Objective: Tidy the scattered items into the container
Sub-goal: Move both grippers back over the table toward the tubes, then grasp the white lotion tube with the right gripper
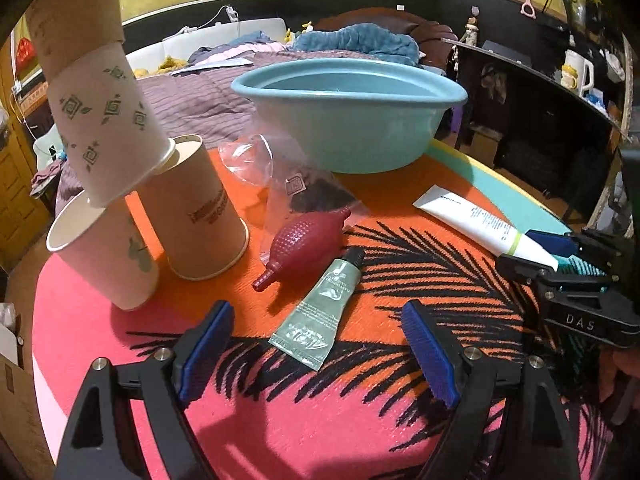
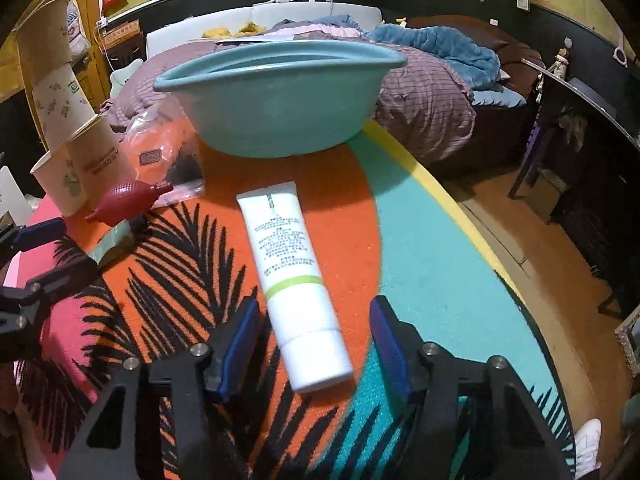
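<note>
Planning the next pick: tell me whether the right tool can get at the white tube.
Probably yes: the right tool is open, its fingers either side of the white tube, nothing lying across it.

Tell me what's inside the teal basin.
The far inner wall of the basin looks bare in both views. Its near wall hides the bottom, so anything lying low inside cannot be seen.

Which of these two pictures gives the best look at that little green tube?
The left wrist view: the green tube lies whole, cap to crimped end, just ahead of the open left tongs. In the right wrist view only a pale sliver shows at the left edge.
</note>
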